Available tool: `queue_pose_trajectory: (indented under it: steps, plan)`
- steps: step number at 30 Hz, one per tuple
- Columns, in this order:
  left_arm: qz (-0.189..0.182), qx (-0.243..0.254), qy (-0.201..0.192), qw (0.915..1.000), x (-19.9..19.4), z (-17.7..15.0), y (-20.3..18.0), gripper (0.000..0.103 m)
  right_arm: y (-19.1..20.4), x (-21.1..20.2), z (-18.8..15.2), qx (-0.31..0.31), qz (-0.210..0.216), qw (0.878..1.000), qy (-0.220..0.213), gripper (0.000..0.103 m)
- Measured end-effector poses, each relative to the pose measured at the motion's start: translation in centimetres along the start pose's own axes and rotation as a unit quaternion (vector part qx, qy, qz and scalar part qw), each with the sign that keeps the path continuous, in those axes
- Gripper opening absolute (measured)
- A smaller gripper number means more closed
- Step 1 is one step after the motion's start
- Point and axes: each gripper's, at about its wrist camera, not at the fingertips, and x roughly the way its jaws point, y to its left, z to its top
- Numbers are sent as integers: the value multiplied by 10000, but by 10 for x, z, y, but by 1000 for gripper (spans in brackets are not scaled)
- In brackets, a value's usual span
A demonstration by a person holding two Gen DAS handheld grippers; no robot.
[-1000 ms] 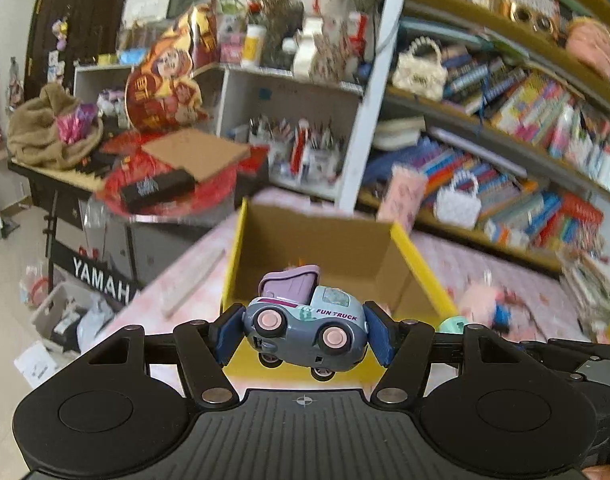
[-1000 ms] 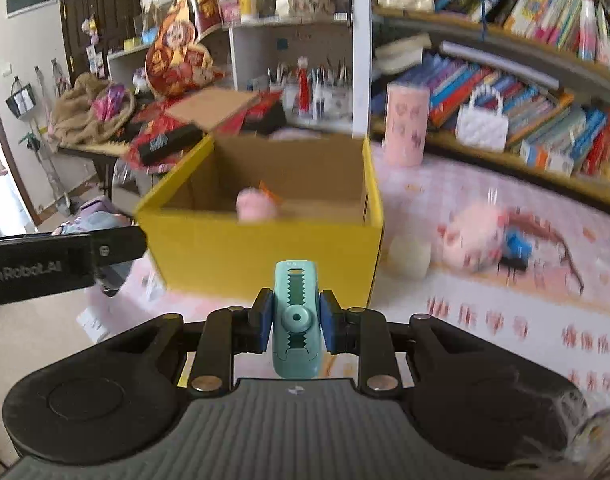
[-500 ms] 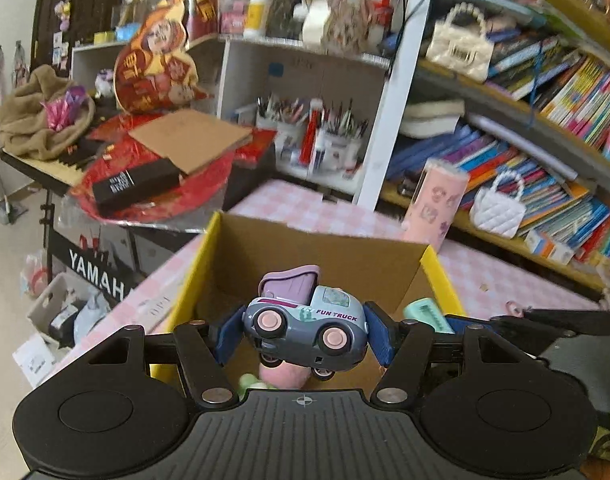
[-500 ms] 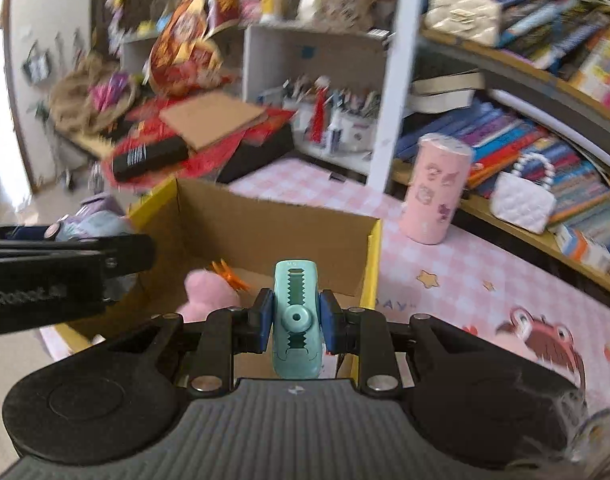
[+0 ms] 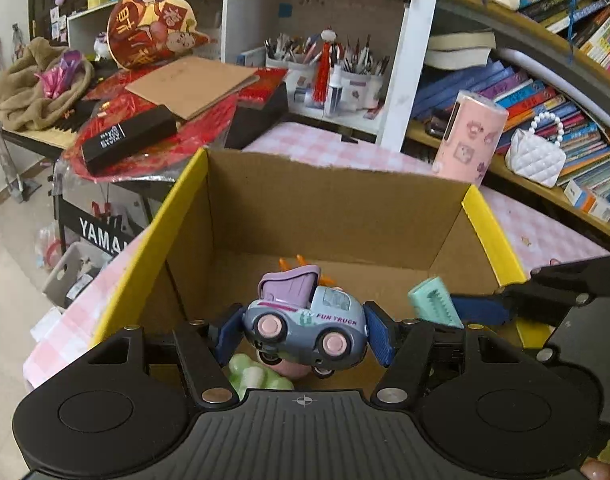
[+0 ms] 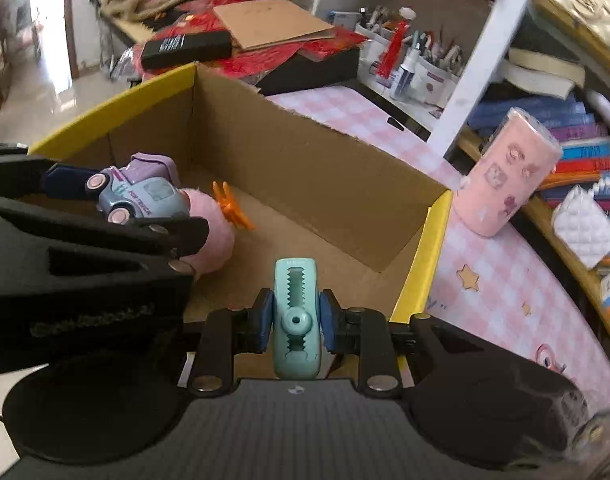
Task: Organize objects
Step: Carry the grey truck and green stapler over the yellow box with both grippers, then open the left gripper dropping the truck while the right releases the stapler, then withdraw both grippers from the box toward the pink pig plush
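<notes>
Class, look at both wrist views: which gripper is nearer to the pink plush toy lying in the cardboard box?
Left. The left gripper, holding the toy truck, hangs right over the pink plush toy; the right gripper, holding the mint clip, sits farther off by the box's yellow edge.

I am working in a home, most likely a child's room or a study. Ahead of my jaws and to the right, crowded bookshelves [image 5: 545,92] hold colourful books and a white quilted handbag [image 5: 537,156]. Straight ahead stand pen cups [image 5: 325,68]. To the left I see a Yamaha keyboard [image 5: 101,236] under red festive decorations [image 5: 149,36].
</notes>
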Motion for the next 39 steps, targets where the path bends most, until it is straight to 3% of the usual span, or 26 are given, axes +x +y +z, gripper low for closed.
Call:
queue_pose_trajectory:
  steps: [4,7,8,10,13,15,20,23,31,39]
  plan:
    - [-51,-11,-24,10000,-2,0,-1,65,0,1,-1,-94,-63,9999,-9,24]
    - [-241,8,-294,9993,-16,4,0,82,-4,-5,-1,58,-108,9998,-128,31]
    - [-244,16,-412,9989,-24,5,0,83,-5,-8,-1,108,-153,9996,-195,36]
    - [-245,20,-633,9977,-40,8,1,83,-10,-20,-1,273,-218,9988,-354,37]
    - [-335,-57,-983,9946,-69,10,5,83,-12,-48,-4,522,-324,9958,-673,38]
    - [-388,-50,-1145,9927,-86,9,6,85,-11,-69,-10,647,-521,9921,-939,46]
    - [-419,108,-1414,9890,-124,-6,6,93,-7,-120,-34,1187,-854,9787,-1444,53]
    - [-371,185,-1453,9885,-138,-23,8,99,-2,-139,-53,1551,-1030,9698,-1574,56]
    - [-280,269,-1205,9920,-149,-61,18,101,25,-163,-107,2265,-1441,9516,-1495,61]
    - [-313,316,-1006,9939,-156,-92,21,101,56,-172,-140,2453,-1728,9443,-1349,67]
